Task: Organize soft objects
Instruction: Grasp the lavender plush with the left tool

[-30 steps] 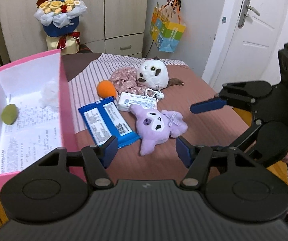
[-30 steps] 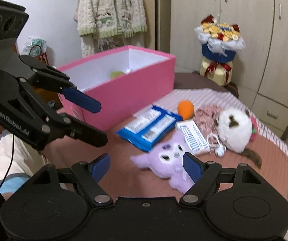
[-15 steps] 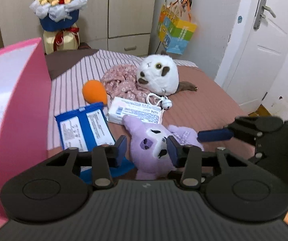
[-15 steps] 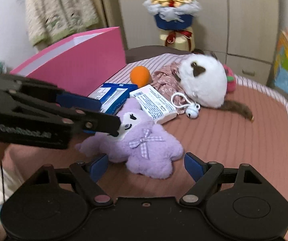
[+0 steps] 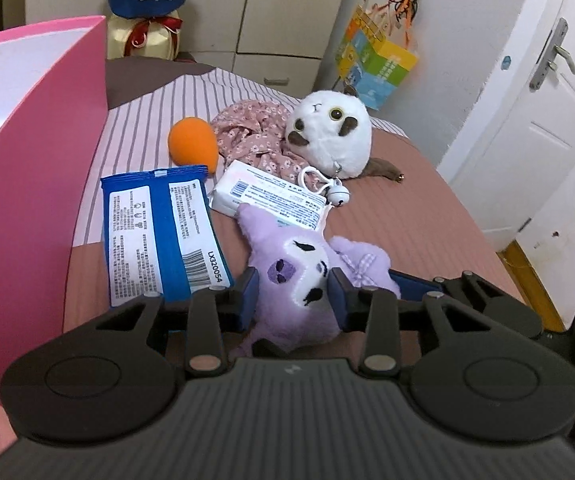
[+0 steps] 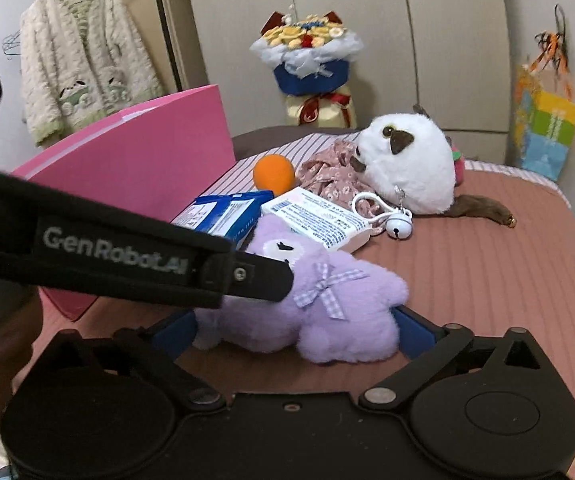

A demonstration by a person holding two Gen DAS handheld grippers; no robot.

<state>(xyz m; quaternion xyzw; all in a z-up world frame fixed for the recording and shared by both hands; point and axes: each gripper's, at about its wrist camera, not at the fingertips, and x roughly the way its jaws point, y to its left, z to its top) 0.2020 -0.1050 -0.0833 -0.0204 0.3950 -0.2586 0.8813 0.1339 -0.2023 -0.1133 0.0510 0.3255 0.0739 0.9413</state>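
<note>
Purple plush toy (image 5: 301,280) on bed (image 5: 427,216): left gripper (image 5: 293,294) clenched on head; right gripper (image 6: 293,330) jaws opening, straddling body, not pressing.

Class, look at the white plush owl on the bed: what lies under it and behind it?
Under the white plush owl lies pink floral cloth; how far it runs beneath is hidden. A brown tail-like tuft and something pink-red show behind, mostly covered.

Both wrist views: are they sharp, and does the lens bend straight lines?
Left wrist view: sharp on the purple plush; the door curves at the edge. Right wrist view: plush sharp, dark corners, cabinet lines bowed, the left gripper slightly soft up close.
</note>
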